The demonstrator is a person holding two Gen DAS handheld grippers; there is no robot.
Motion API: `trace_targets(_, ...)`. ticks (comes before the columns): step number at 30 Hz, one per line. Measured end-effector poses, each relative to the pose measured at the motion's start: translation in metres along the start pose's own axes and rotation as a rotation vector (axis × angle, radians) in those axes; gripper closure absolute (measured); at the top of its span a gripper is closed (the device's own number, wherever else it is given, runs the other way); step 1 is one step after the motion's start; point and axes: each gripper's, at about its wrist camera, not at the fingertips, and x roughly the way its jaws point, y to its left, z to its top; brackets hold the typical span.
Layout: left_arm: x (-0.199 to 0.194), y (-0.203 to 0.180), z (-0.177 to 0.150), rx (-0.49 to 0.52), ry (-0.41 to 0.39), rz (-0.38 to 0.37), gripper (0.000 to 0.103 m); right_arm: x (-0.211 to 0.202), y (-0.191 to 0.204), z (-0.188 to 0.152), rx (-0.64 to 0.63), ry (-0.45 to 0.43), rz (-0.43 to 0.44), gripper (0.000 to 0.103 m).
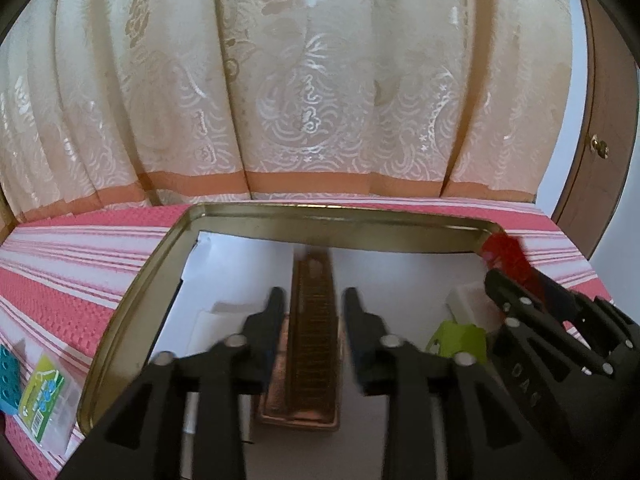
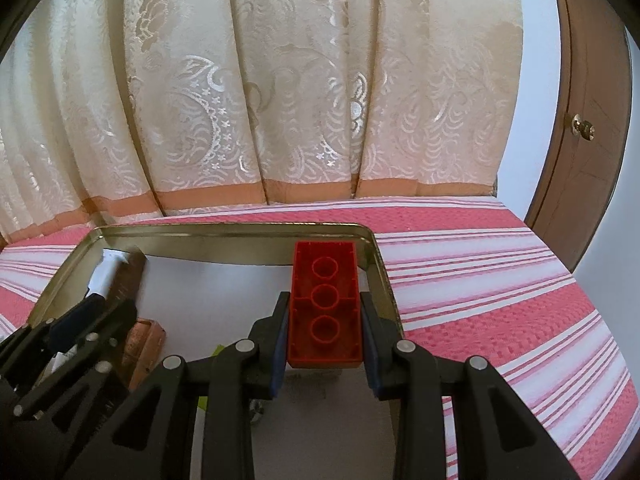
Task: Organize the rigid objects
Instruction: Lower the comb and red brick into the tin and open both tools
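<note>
A cream brocade curtain [image 1: 304, 92] hangs behind a table draped in a pink-and-white striped cloth [image 2: 500, 280]. On the cloth sits a shallow gold-rimmed tin tray [image 1: 132, 292] lined with white, which is where the rigid pieces are being gathered.

Inside the tray a long copper-coloured case [image 1: 314, 344] lies lengthwise down the middle. The left gripper [image 1: 314, 300] hangs over it with its jaws spread to either side and not touching it, so it is open and empty. The right gripper [image 2: 325, 312] is clamped on a red toy brick [image 2: 325, 300], held hollow side up above the tray's far right corner, apparently just clear of the lining.

The step in hand looks like placing the brick in the tray. The next move likely calls for lowering it onto the lining by that corner, clear of the rim, then opening the jaws.

Only the left wrist view shows a lime-green piece [image 1: 460, 338] and a white block [image 1: 470, 302] in the tray's right part, plus a green-labelled clear packet [image 1: 46, 400] and a teal item [image 1: 8, 376] lying outside on the cloth. Only the right wrist view shows the brick's three round sockets and the grip on its sides.
</note>
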Motion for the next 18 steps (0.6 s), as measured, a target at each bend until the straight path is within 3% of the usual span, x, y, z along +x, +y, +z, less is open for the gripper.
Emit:
trace_targets(2,-0.007,0.004,-0.001,-0.017,-0.035,0.040,0.036,-0.002,-0.001,0.000,0.008,-0.004,-0.004,0.050)
trace_targets(7,-0.024,0.026,0.003,-0.102,-0.106,0.086,0.000,-0.015,-0.012,0.004,0.068,-0.080,-0.028,0.023)
trace_targets(9,-0.033,0.038,0.004,-0.150,-0.137,0.046,0.000,-0.018,-0.017,0.005,0.103,-0.098,-0.004,0.013)
trace_targets(12,-0.042,0.046,0.004,-0.180,-0.161,0.018,0.000,-0.019,-0.018,0.005,0.120,-0.101,0.029,0.013)
trace_targets(18,-0.054,0.050,-0.003,-0.127,-0.203,0.086,0.000,-0.022,-0.006,0.004,0.067,-0.111,0.035,0.013)
